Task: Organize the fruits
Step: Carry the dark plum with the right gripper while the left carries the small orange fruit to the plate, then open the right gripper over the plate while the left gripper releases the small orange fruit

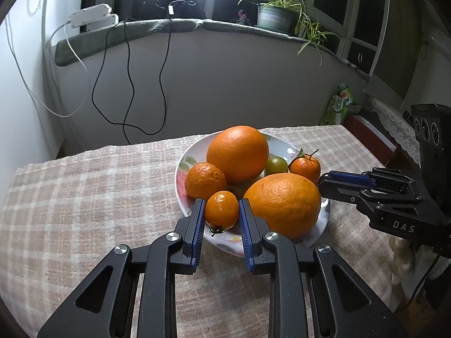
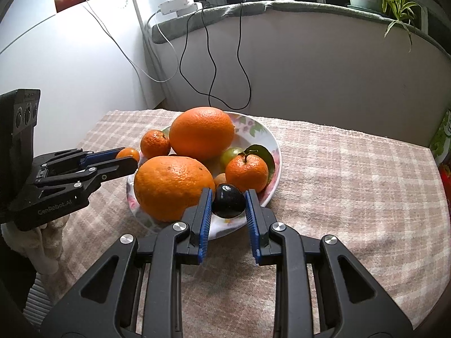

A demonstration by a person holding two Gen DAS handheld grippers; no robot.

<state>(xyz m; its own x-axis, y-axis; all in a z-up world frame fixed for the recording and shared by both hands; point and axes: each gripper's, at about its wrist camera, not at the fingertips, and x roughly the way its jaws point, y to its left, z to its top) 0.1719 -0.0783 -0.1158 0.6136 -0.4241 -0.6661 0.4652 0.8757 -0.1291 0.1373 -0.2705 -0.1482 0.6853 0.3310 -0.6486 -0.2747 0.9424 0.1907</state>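
Note:
A flowered plate on the checked tablecloth holds two big oranges, a mandarin, a leafed mandarin and a green fruit. My left gripper is shut on a small orange tomato at the plate's near rim. My right gripper is shut on a dark fruit over the plate's near edge; it also shows in the left wrist view.
The checked tablecloth covers the table. Behind it is a grey wall with hanging cables and a sill with a potted plant. A green bag stands at the table's far right corner.

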